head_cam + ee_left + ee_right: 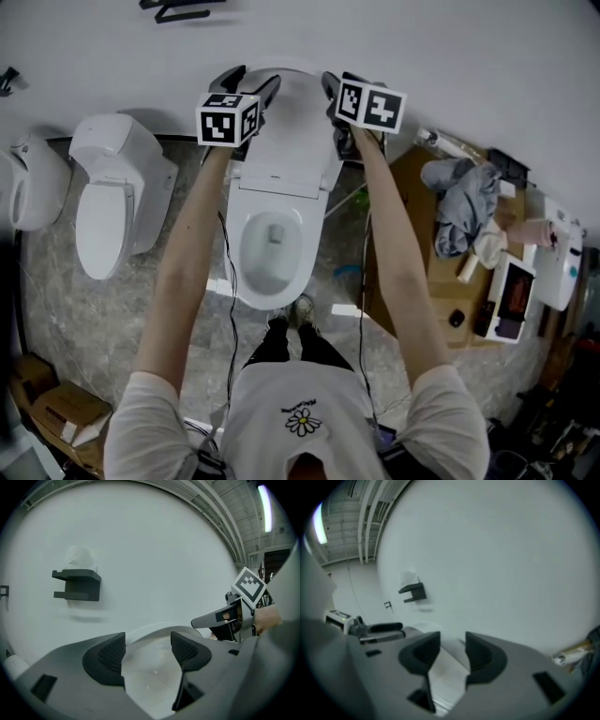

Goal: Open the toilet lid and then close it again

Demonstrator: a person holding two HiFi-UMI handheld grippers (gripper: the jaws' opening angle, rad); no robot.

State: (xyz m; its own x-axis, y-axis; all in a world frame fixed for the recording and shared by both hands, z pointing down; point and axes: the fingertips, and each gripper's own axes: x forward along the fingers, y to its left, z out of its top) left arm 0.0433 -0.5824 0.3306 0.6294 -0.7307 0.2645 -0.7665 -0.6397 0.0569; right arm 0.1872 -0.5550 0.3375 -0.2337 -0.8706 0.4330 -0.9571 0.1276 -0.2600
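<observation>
Head view: toilet at centre, lid raised upright against white wall, bowl exposed. Left gripper at lid's upper left edge, right gripper at upper right edge, both arms outstretched. Left gripper view: jaws wide apart, lid surface showing in the gap, pads not pressing it. Right gripper view: jaws likewise wide, lid between them, no clamp seen. Second toilet at left, closed. Grey cloth at right. Black shelf on wall.
</observation>
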